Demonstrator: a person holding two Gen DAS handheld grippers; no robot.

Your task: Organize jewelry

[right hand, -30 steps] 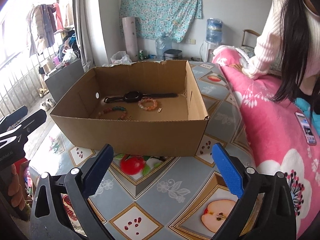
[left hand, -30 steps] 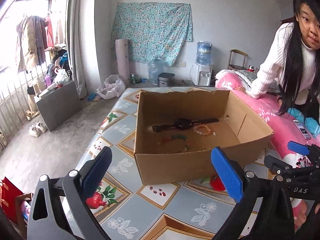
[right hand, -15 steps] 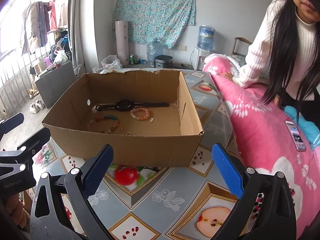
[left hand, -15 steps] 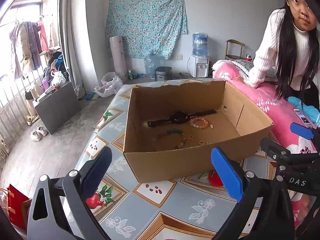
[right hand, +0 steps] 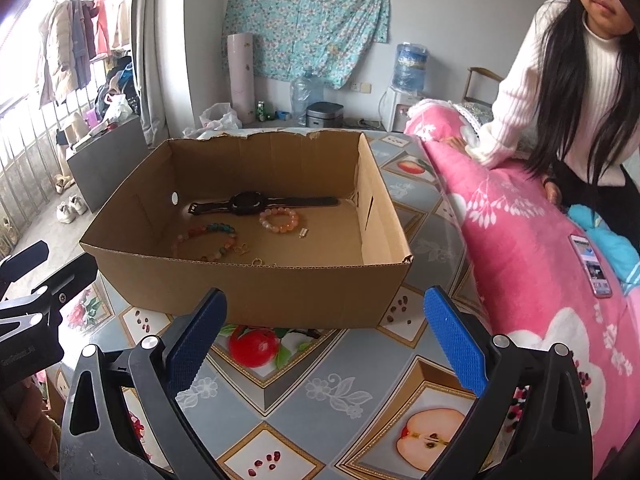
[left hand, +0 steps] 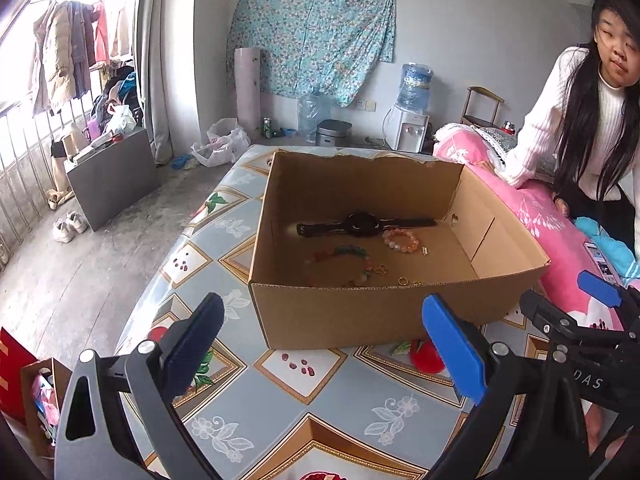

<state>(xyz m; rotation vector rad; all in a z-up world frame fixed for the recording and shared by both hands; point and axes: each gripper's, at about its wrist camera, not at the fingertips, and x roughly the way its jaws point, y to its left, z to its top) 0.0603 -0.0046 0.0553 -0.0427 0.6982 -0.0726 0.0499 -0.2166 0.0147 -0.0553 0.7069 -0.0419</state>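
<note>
Holding both tools above the patterned tablecloth, you have the left gripper spread wide with nothing between its blue pads, and the right gripper spread just as wide and equally empty. Both point at the open cardboard box that sits on the table ahead of you, its near wall just beyond the fingertips in the right wrist view. Inside the box the jewelry lies loose on the bottom: a black watch stretched flat along the far side, a pink beaded bracelet just in front of its right half, and a multicolored bead strand curled nearer the middle. A small gold charm lies at the strand's right end, and a gold ring rests close to the near wall, partly cut off by the box's rim. A tiny silver piece lies just beside the pink bracelet. In the left wrist view your right tool shows at the right edge, and in the right wrist view your left tool shows at the left edge, so the two are side by side. To your right a pink floral blanket rises beside the table with a phone lying on it, and a woman in a white sweater leans on the blanket.
</note>
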